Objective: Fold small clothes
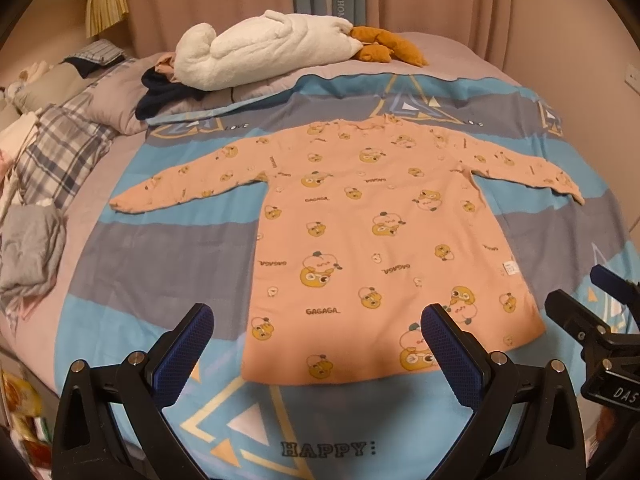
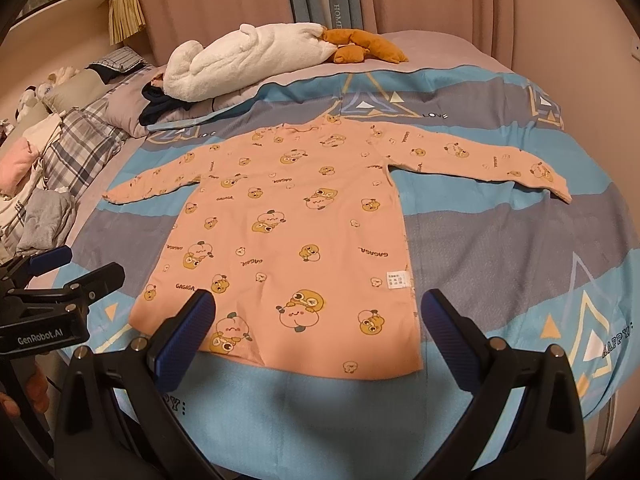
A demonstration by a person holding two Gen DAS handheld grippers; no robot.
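A small pink long-sleeved shirt (image 1: 360,232) with yellow cartoon prints lies flat on the bed, both sleeves spread out, hem toward me. It also shows in the right wrist view (image 2: 288,232), with a white label near its right edge. My left gripper (image 1: 316,344) is open and empty, held above the hem's left part. My right gripper (image 2: 316,332) is open and empty above the hem's right part. The right gripper also shows at the right edge of the left wrist view (image 1: 592,312), and the left gripper at the left edge of the right wrist view (image 2: 68,276).
The shirt lies on a blue and grey quilt (image 1: 160,272). A white plush toy (image 1: 256,52) with orange feet and a dark garment (image 1: 160,96) lie at the far end. Plaid pillows and a heap of clothes (image 1: 32,248) sit at the left.
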